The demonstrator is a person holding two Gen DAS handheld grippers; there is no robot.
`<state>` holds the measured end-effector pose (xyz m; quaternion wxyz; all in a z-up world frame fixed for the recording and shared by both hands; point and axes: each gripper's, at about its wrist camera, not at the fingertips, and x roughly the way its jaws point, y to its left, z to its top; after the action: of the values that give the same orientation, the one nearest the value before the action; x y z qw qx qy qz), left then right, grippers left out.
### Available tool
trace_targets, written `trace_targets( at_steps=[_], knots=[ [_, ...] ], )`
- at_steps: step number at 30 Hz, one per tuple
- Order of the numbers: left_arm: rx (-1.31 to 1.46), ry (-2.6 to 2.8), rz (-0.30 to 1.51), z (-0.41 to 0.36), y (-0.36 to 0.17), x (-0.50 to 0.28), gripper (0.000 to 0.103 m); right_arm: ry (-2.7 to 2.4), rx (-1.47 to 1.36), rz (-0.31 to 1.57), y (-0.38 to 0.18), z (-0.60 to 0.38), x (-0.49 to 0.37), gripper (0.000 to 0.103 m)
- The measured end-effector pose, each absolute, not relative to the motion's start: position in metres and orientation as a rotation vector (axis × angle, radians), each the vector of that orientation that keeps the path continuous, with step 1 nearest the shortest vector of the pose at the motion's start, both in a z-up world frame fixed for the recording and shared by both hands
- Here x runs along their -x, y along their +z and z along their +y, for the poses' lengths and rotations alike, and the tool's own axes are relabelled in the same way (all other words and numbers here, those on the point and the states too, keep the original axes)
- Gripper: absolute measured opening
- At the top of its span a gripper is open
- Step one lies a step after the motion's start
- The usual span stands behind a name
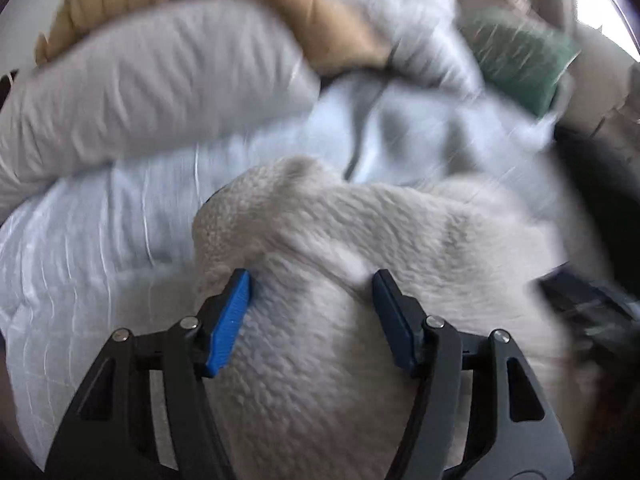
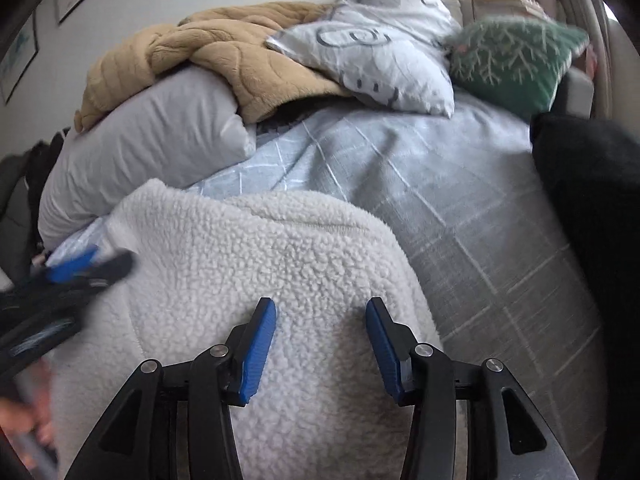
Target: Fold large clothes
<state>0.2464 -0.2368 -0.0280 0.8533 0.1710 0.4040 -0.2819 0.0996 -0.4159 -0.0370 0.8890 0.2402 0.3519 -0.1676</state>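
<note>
A white fleece garment [image 2: 256, 264] lies bunched on a bed with a pale blue checked cover [image 2: 460, 216]. It also fills the lower middle of the left wrist view [image 1: 340, 280]. My left gripper [image 1: 312, 280] is open, its blue fingers pressed against the fleece on either side of a fold. My right gripper [image 2: 320, 308] is open right over the fleece, holding nothing. The left gripper shows blurred at the left edge of the right wrist view [image 2: 80, 264], over the garment's left side. The right gripper shows blurred at the right of the left wrist view [image 1: 584, 300].
At the head of the bed lie a grey pillow [image 2: 148, 144], a tan quilted blanket [image 2: 224, 52], a white patterned pillow [image 2: 384, 48] and a green cushion [image 2: 516, 60]. A dark object [image 2: 592, 184] stands at the bed's right side.
</note>
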Motion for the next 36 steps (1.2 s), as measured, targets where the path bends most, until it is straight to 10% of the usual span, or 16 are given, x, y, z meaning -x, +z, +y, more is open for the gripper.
trace_targets(
  at_steps=[10,17,36],
  knots=[
    [-0.235,-0.614,0.869,-0.203,-0.026,-0.243,0.075,-0.347,-0.458,0.752,-0.034,-0.404,-0.101,0.049],
    [-0.067,-0.634,0.942,-0.136,0.015,-0.19,0.085,-0.247,-0.489,0.789,0.005,-0.396,-0.054,0.079],
    [0.48,-0.837,1.215,-0.059,-0.059,-0.153,0.087,-0.161,-0.666,1.006,-0.056,-0.402,0.017,0.099]
  ],
)
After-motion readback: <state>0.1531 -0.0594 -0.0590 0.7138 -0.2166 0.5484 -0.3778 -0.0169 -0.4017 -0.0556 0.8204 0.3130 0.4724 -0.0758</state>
